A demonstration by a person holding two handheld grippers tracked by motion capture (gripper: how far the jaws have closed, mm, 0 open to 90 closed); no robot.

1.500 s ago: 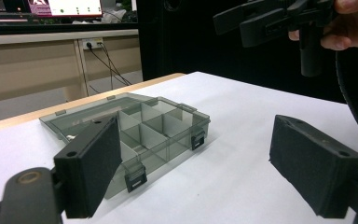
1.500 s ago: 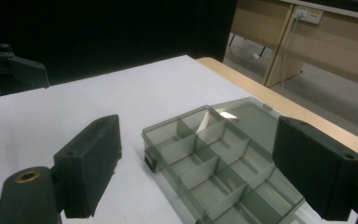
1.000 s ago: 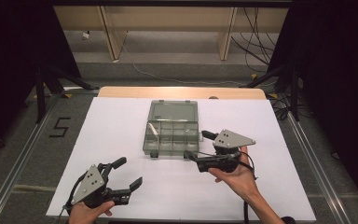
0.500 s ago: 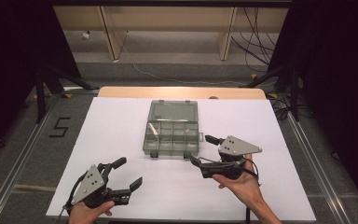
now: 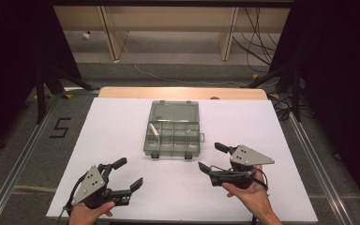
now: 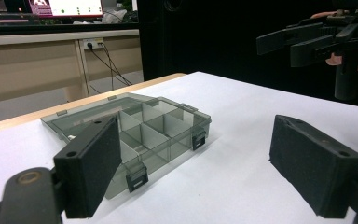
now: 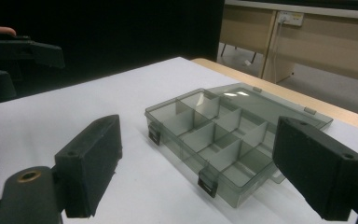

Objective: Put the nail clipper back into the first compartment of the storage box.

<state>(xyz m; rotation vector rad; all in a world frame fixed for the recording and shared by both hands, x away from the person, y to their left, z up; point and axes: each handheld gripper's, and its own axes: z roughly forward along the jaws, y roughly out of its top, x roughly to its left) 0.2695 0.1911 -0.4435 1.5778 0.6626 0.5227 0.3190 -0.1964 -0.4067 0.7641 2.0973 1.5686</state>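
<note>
A smoky clear compartment box [image 5: 173, 138] lies in the middle of the white table [image 5: 122, 122], its lid [image 5: 174, 111] folded open and flat on the far side. Two latches hang on its near wall. Its compartments [image 7: 214, 140] look empty. My left gripper [image 5: 130, 172] stands open near the front left, jaws angled toward the box [image 6: 135, 135], with nothing between them. To the right of the box's front corner my right gripper [image 5: 210, 156] is held open a little above the table, empty. In the left gripper view the right gripper [image 6: 307, 42] shows at top right.
A wooden table edge [image 5: 183, 92] runs along the far side. Beyond it stand desk legs [image 5: 110, 33] and loose cables [image 5: 258, 42]. A "5" [image 5: 60, 127] is marked on the floor at the left, and metal rails [image 5: 309, 154] flank the table.
My right gripper has drawn back from the box toward the near edge and a little to the right. The left gripper and the box have stayed put.
</note>
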